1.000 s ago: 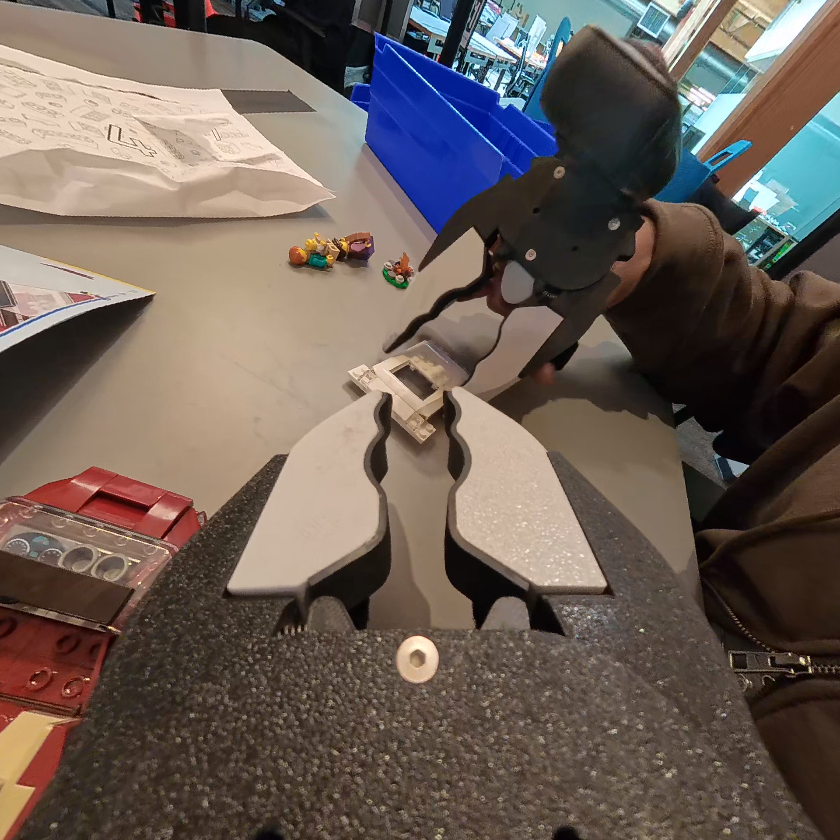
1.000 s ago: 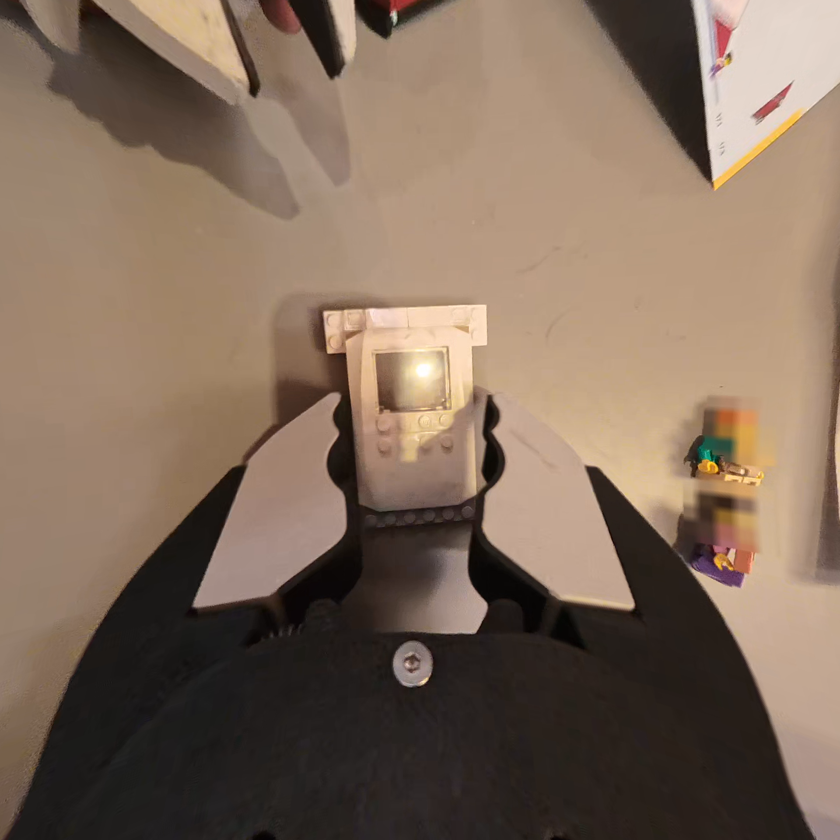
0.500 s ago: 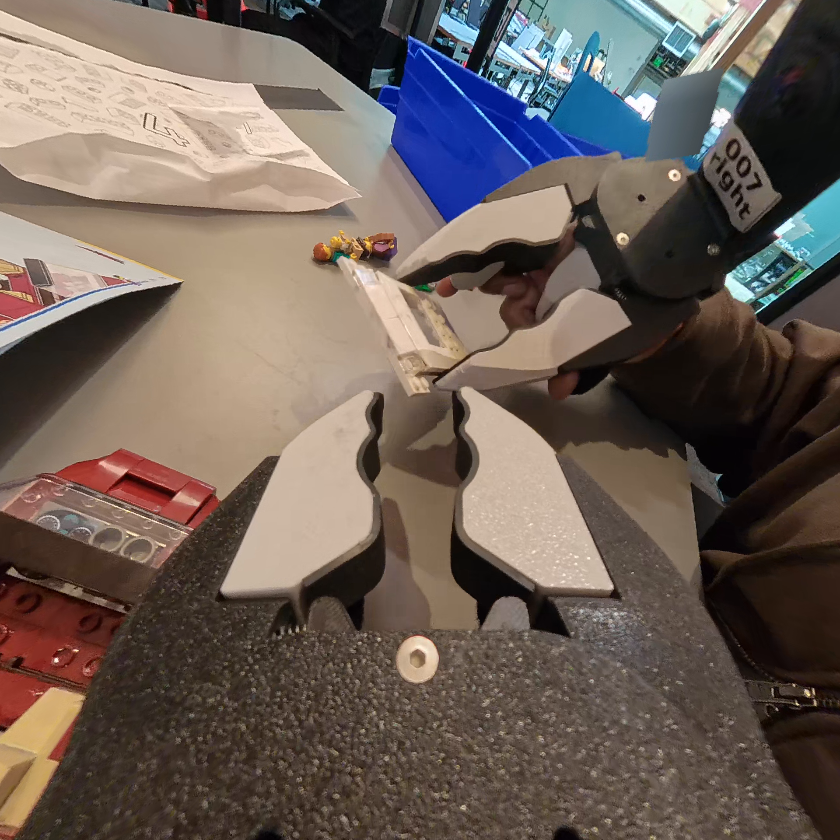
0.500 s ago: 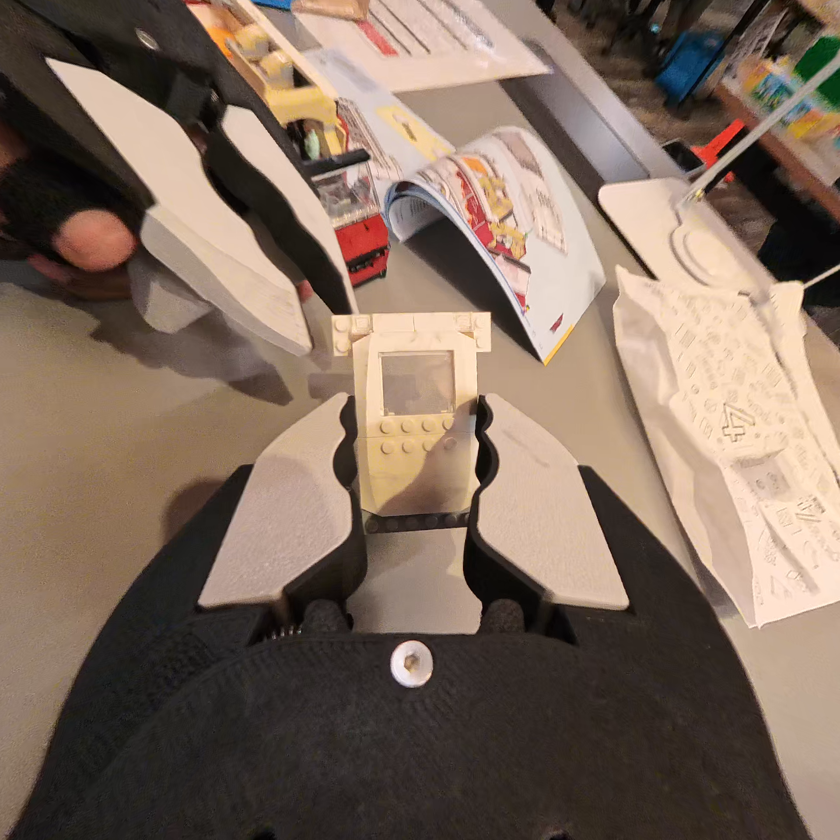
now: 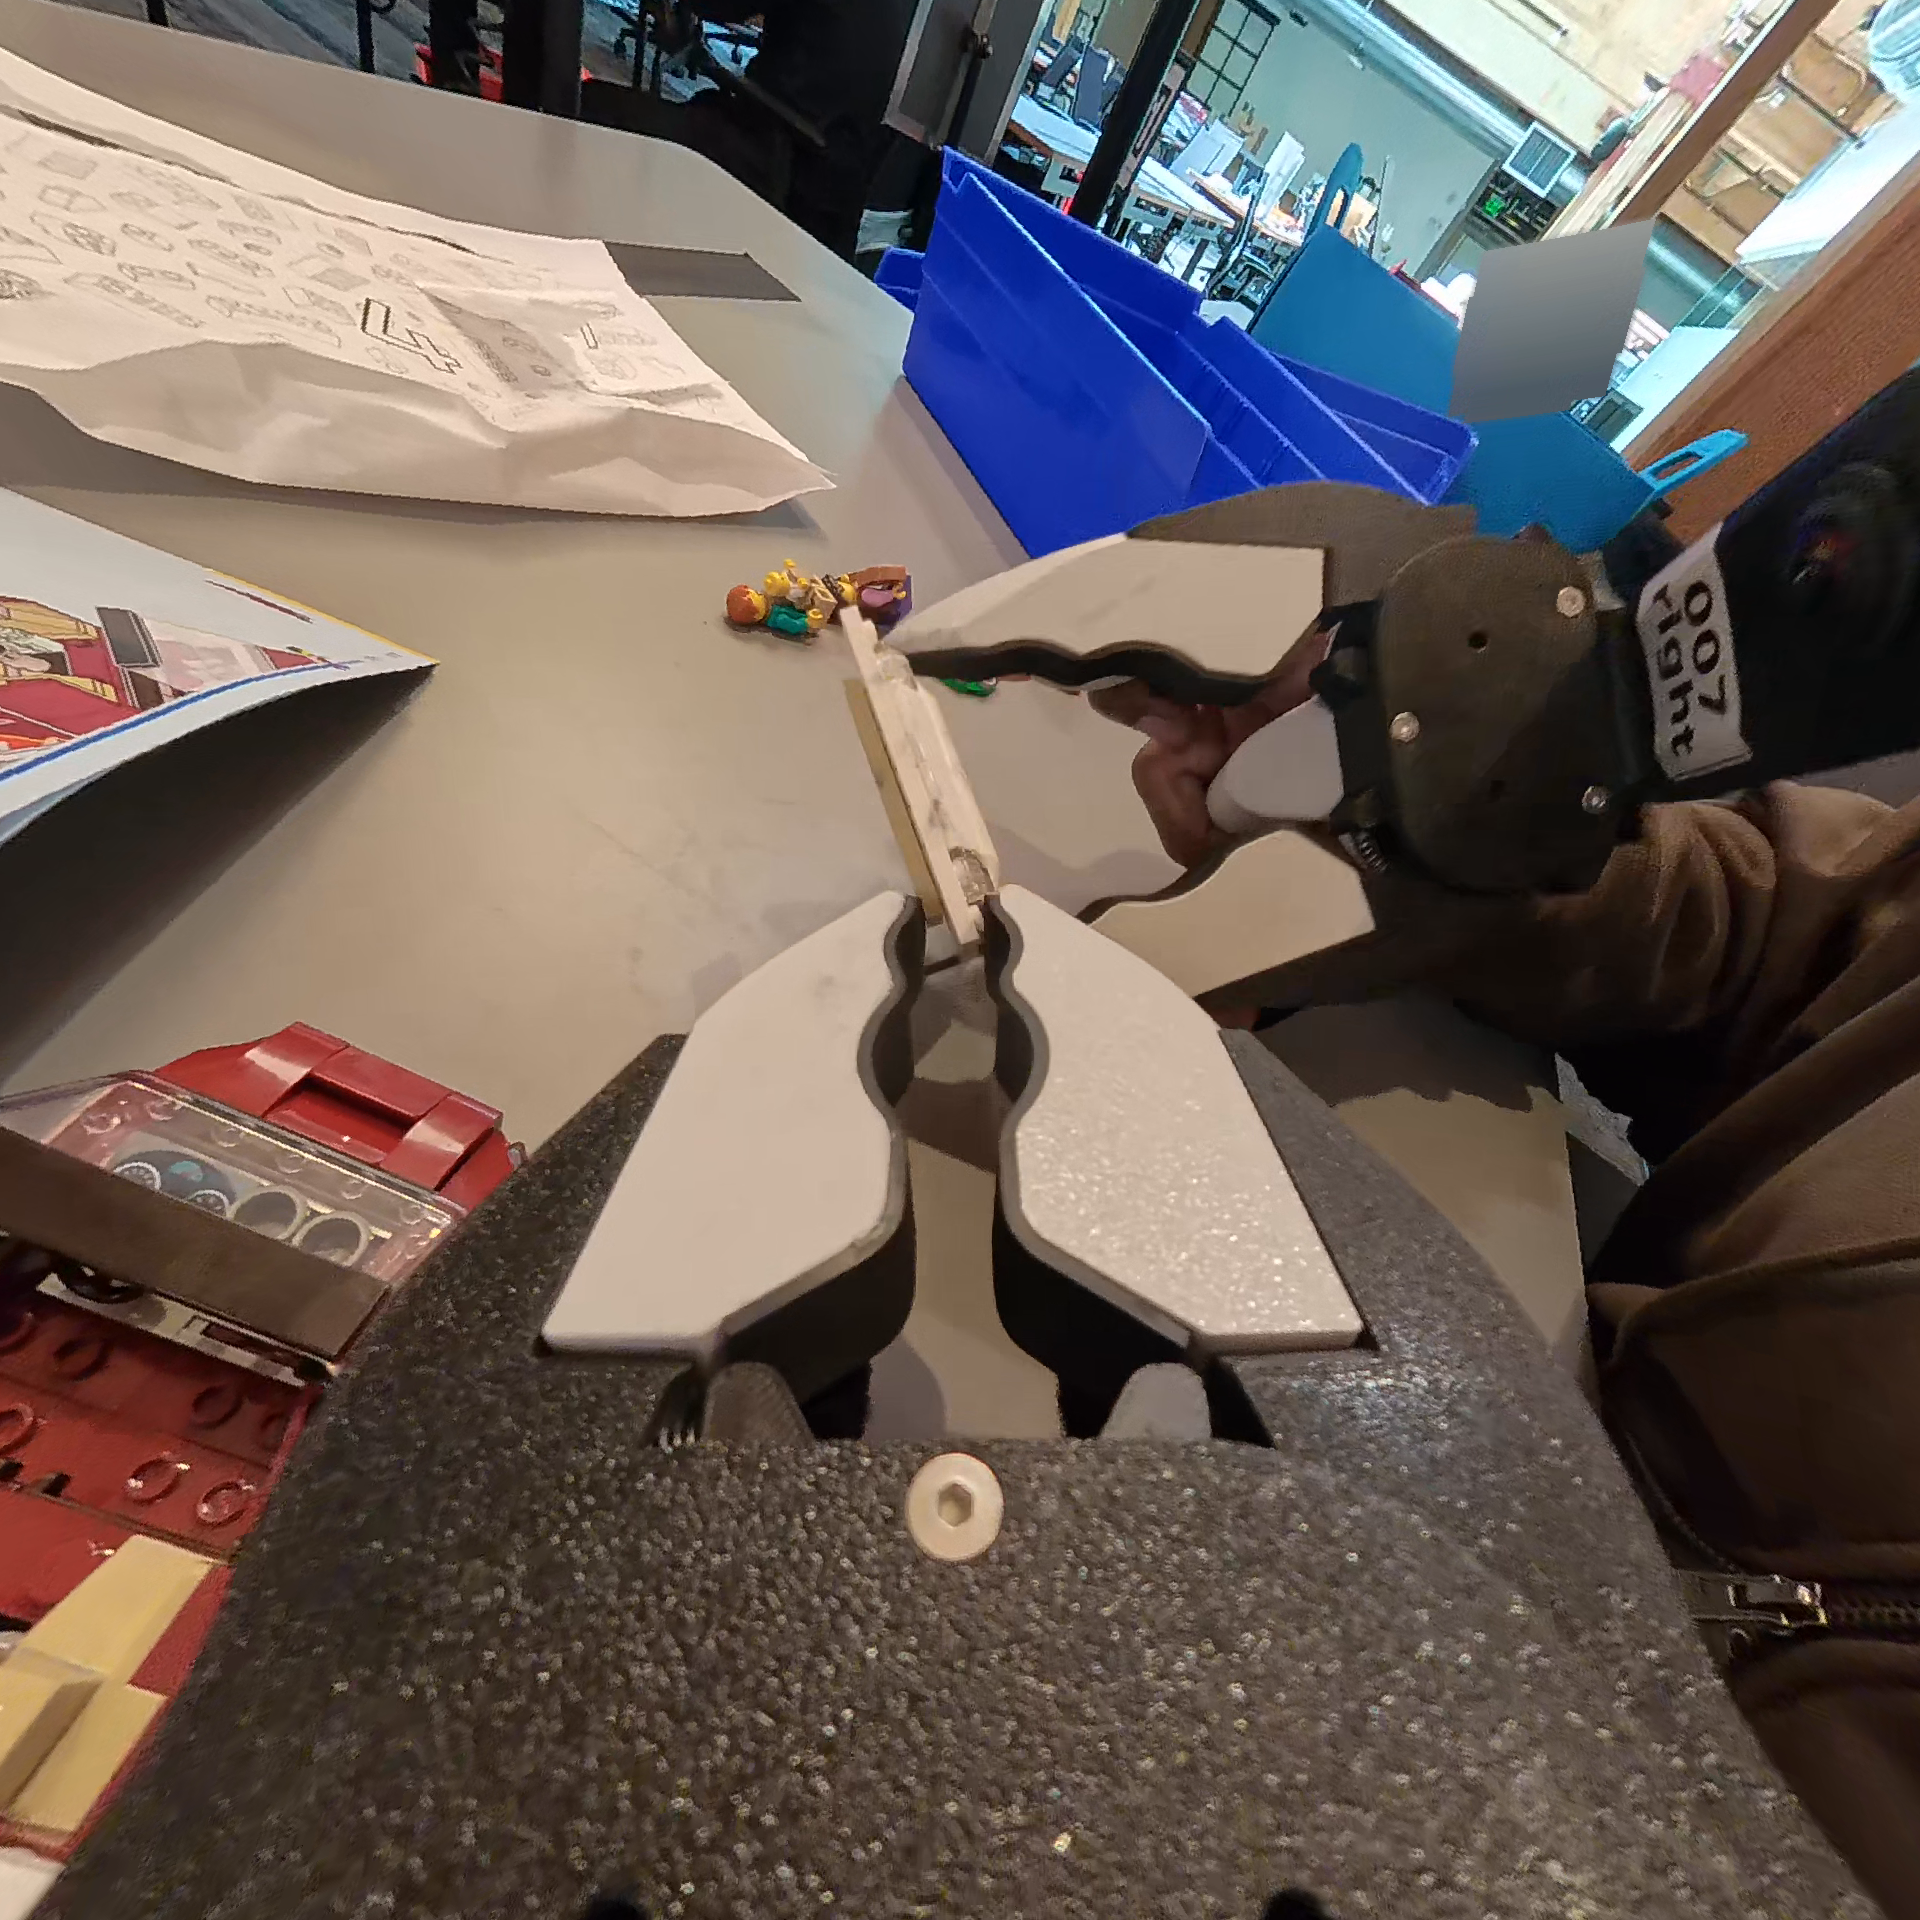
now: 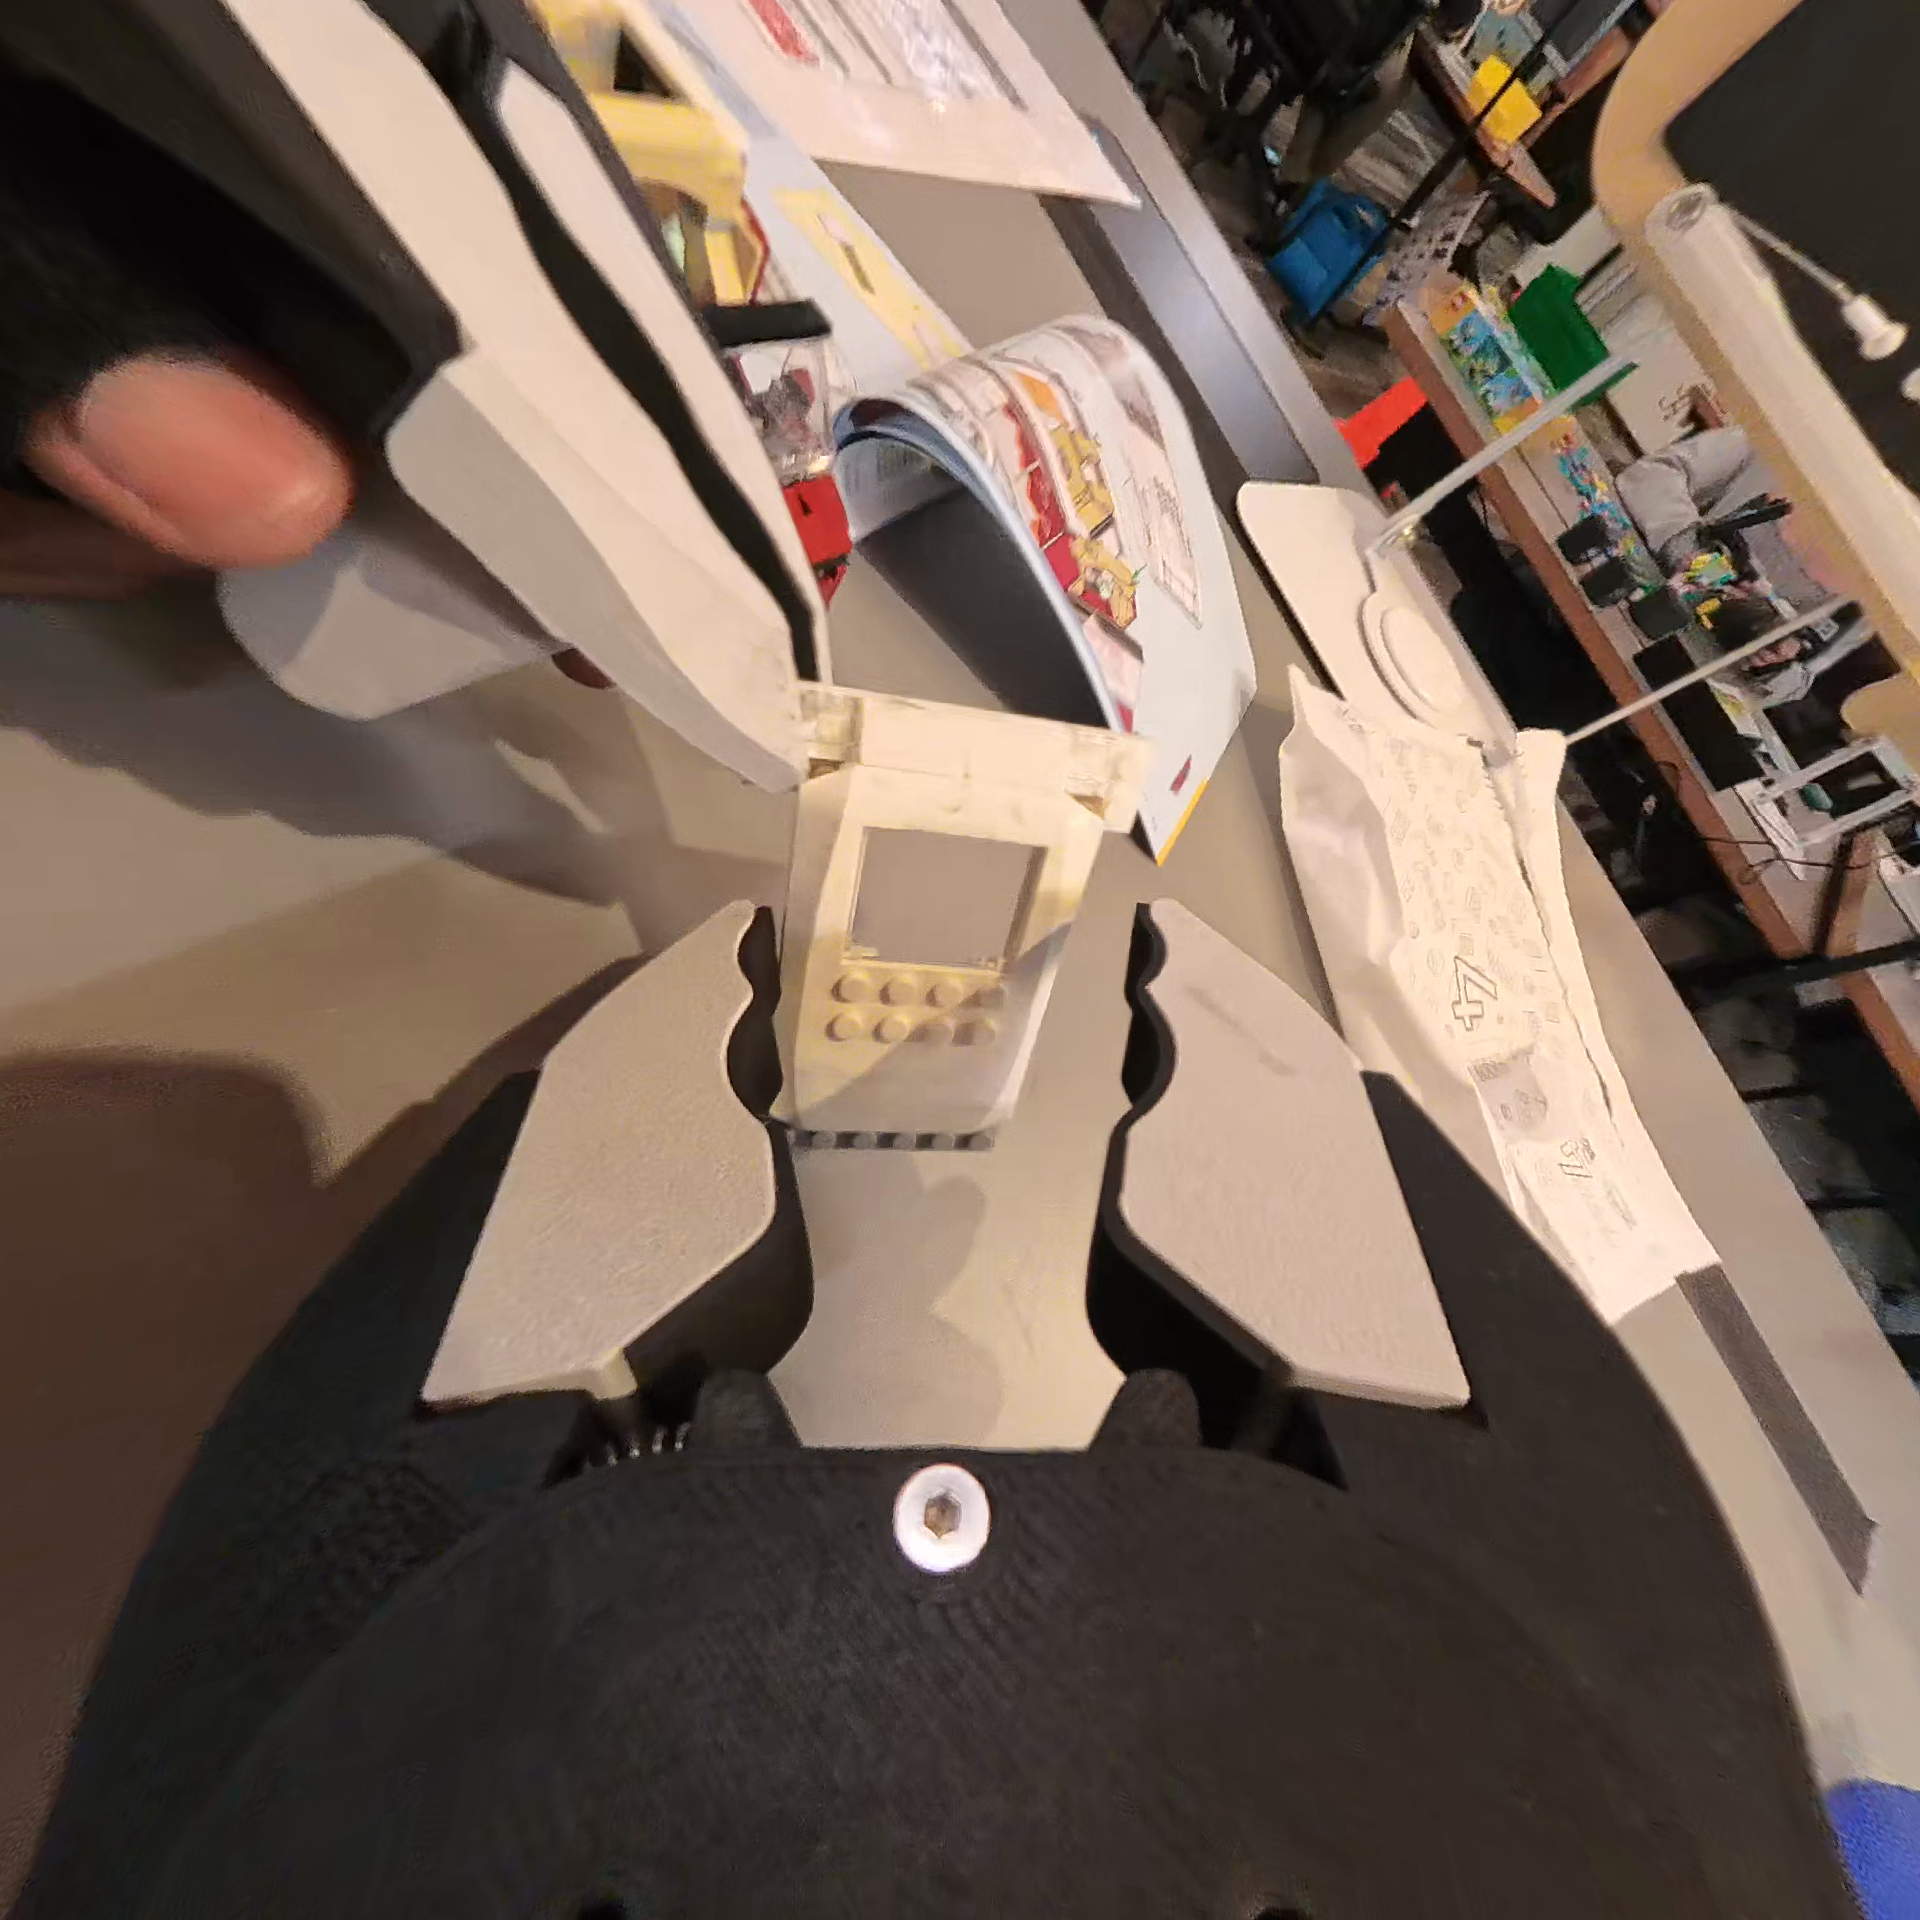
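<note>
brick panel [image 5: 920, 774] tilted above mid tabletop [image 5: 520, 790], nipped at its near edge by left gripper [image 5: 951, 920] | right gripper [image 6: 945, 997] spread around it, right pad apart | minifigures [image 5: 821, 608] behind panel | bins [image 5: 1091, 405] at far edge | booklet [image 5: 156, 665], paper bag [image 5: 364, 364] left

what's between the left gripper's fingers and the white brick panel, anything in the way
Nothing visible. The left gripper already has its fingers closed on the lower edge of the white brick panel, while the right gripper stands open around it.

Cream brick panel [image 6: 940, 977] — red model [image 5: 312, 1101], blue bins [image 5: 1091, 416].
</note>
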`<state>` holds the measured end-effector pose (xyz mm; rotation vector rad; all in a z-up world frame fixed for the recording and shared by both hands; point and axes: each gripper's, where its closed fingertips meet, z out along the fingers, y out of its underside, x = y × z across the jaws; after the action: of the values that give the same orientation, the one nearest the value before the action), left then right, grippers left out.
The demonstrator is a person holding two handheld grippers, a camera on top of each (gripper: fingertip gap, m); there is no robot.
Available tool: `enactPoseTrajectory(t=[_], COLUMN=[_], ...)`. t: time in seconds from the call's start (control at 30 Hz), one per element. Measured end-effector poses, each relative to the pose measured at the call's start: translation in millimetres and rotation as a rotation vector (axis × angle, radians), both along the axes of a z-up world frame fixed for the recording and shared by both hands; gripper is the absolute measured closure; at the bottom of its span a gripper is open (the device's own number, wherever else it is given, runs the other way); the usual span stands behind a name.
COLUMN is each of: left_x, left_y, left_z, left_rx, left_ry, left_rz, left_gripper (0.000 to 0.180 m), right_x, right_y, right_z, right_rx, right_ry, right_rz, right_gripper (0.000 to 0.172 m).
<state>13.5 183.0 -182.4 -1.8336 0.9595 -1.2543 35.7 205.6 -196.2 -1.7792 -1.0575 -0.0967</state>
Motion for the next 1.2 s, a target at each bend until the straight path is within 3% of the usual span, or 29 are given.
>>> enactPoseTrajectory(t=[0.3,0.5,0.67,0.83,0.97,1.2], left_x=[1.4,1.2,0.8,0.6,-1.5,-12.3], left_y=[-3.4,-6.5,-9.5,-11.6,-7.2,12.8], left_z=[-5.3,-3.7,-2.4,-4.1,-4.6,4.4], left_rx=[0.01,0.115,0.114,0.098,0.029,-0.079], left_ry=[0.027,0.057,0.054,0.072,0.06,-0.026], left_rz=[-0.023,-0.068,-0.11,-0.126,-0.097,0.023], left_gripper=[0.171,0.172,0.172,0.172,0.172,0.172], right_x=[3.5,2.3,-1.4,-2.0,-2.1,10.4], right_y=[3.3,-3.5,-11.0,-14.2,-8.5,-1.7], right_z=[-21.1,-16.6,-12.2,-12.5,-11.3,-7.5], right_rx=[-0.021,-0.063,-0.147,-0.168,-0.087,0.185], right_ry=[-0.111,-0.046,0.091,0.108,0.055,-0.203], right_rz=[-0.05,0.029,0.109,0.135,0.104,0.1], right_gripper=[0.112,0.114,0.114,0.114,0.114,0.104])
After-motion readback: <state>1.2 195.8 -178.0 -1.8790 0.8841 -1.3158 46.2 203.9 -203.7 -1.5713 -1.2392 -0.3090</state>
